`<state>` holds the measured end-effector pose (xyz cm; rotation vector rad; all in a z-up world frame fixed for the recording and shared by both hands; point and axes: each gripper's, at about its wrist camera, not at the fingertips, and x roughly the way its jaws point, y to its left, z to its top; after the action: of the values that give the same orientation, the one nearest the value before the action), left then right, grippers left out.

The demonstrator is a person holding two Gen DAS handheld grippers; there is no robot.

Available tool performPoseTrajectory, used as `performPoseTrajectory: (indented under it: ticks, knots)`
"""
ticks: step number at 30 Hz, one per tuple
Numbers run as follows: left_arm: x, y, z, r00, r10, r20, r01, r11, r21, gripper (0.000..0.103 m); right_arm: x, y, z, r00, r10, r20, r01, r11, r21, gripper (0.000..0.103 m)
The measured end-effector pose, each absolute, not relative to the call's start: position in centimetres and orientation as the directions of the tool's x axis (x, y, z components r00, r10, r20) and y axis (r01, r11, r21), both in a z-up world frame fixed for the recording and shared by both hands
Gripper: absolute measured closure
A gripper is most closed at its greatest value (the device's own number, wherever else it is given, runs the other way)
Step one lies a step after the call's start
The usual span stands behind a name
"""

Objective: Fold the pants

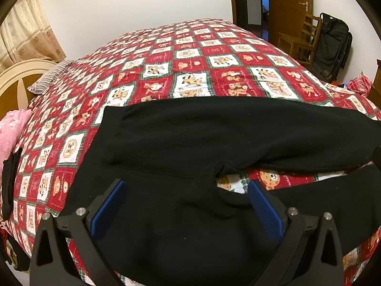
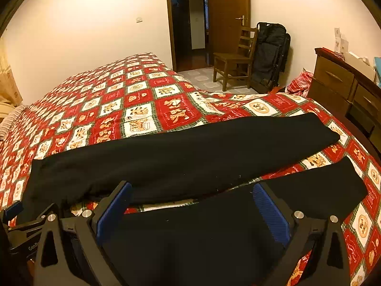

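Left gripper (image 1: 187,188) fingers spread above black pants (image 1: 190,138); right gripper (image 2: 191,190) likewise, level.

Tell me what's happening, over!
Left gripper open, right gripper open, both above black fleece pants. Pants flat on red checked quilt, legs apart. Nothing in the way.

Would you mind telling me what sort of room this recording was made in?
A home bedroom, most likely: a large bed with a red patchwork quilt, a wooden dresser and a wooden chair by the door.
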<state>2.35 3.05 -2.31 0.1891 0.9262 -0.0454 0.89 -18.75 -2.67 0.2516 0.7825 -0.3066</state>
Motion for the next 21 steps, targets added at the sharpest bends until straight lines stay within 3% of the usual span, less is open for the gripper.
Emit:
performPoseTrajectory:
  ticks: [7, 11, 17, 21]
  knots:
    - [2.9, 3.3, -2.9, 0.590, 0.041, -0.806, 0.121, 0.983, 0.139, 0.000, 1.8, -18.5, -3.1, 0.676, -0.154, -0.721, 0.327, 0.939, 0.106, 0.001]
    - [3.5, 3.3, -3.0, 0.587, 0.039, -0.808, 0.142, 0.978, 0.150, 0.000, 4.1, -18.5, -2.4, 0.721, -0.057, -0.691, 0.211, 0.967, 0.141, 0.001]
    - [6.0, 4.6, -2.5, 0.599, 0.025, -0.800, 0.148, 0.979, 0.141, 0.000, 11.2, -17.1, -3.6, 0.659, 0.051, -0.750, 0.057, 0.991, 0.117, 0.001]
    - [9.1, 5.9, -2.6, 0.586, 0.024, -0.810, 0.134, 0.983, 0.126, 0.000, 14.9, -16.5, -4.3, 0.640, 0.120, -0.759, -0.014, 0.989, 0.145, 0.009]
